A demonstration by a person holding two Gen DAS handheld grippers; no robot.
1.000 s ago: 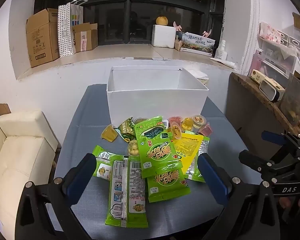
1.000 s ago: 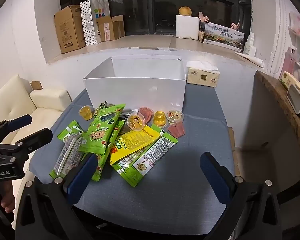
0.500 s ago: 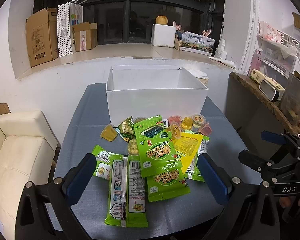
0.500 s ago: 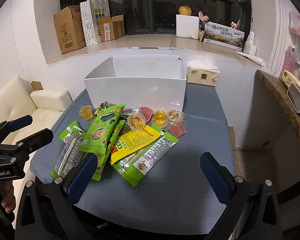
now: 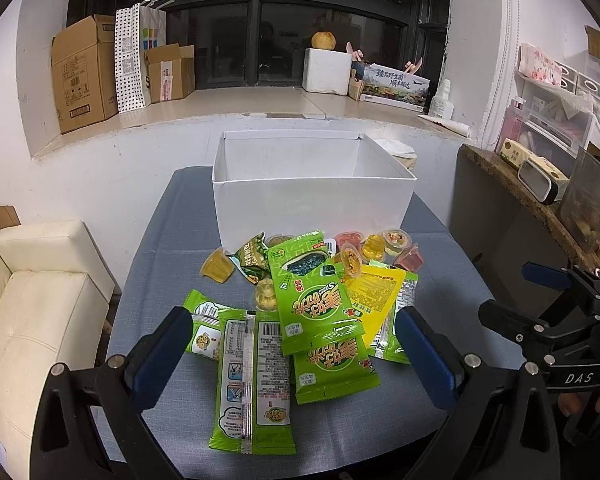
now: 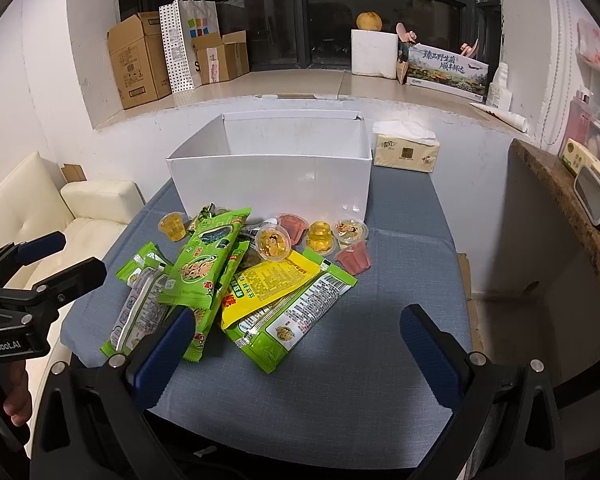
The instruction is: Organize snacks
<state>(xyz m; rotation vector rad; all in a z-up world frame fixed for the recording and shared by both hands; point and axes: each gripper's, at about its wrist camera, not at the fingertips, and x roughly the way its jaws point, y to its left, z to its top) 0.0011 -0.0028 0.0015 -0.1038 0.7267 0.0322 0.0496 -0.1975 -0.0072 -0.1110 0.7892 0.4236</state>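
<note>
Snacks lie as a second ago, none in the white box. We hold the left gripper and right gripper wide apart, empty; sorting hasn't begun.

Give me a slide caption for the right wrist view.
Open right tongs face a snack pile before a white box; left tongs open alongside.

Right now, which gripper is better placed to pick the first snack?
Probably left. The left gripper, jaws open, frames the green packets at the near edge of the pile. The right gripper, also open, faces mostly bare tablecloth, the pile lying off to its left.
</note>
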